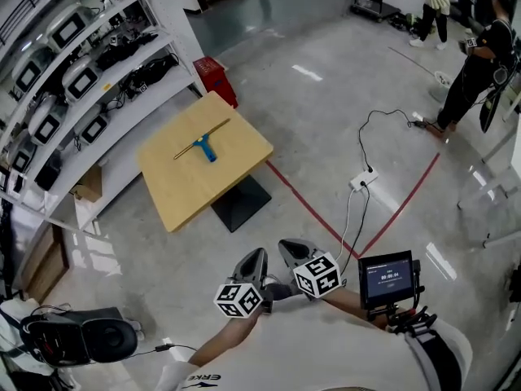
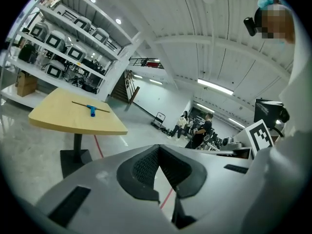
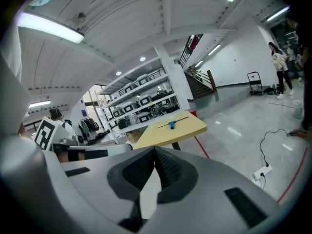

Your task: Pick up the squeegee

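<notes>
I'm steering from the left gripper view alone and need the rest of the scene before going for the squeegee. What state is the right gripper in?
Observer: The right gripper has its fingers together, with nothing between them.
Operator: Is anything on the floor on the way to the table?
Observer: The head view shows a white power strip with cables on the floor. It lies right of the red tape line, and the table stands left of it.
Operator: Is anything close to the table itself?
Observer: A red crate sits on the floor just past the table's far corner, beside the shelving.
</notes>
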The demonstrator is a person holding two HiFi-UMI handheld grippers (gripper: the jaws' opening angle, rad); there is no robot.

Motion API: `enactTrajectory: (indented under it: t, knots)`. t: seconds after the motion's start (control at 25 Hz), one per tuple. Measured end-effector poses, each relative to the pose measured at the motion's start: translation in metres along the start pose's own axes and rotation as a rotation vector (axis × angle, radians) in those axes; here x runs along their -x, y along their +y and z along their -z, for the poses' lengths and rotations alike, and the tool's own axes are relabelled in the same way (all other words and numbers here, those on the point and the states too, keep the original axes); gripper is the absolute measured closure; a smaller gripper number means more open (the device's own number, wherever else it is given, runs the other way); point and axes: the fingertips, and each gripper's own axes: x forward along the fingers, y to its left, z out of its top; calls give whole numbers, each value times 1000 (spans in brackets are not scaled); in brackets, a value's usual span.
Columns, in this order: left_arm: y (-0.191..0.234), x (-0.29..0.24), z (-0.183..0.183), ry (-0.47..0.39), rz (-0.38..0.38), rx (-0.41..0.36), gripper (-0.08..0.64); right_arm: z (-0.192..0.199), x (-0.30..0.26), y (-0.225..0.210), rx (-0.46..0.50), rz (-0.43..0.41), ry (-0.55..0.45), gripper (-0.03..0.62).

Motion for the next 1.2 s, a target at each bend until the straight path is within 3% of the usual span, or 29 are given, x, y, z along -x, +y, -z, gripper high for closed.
enactTrajectory:
  t: [0.28,0.56,0.96,1.2]
  knots:
    - [23,-25,-21,-22,10,52,555,-16,-22,-17,-10,34,10,588]
    - [55,-68,-55,-30,31,44,555,-52,-73,-46,-1,47,15,588]
    - [127,-85,-99,-75,-4,97,555,-81,-152,-37,45,9,50,588]
    - [167,-85,-111,-56,-12,116,555,-91,-198,-20,66,-12,65,588]
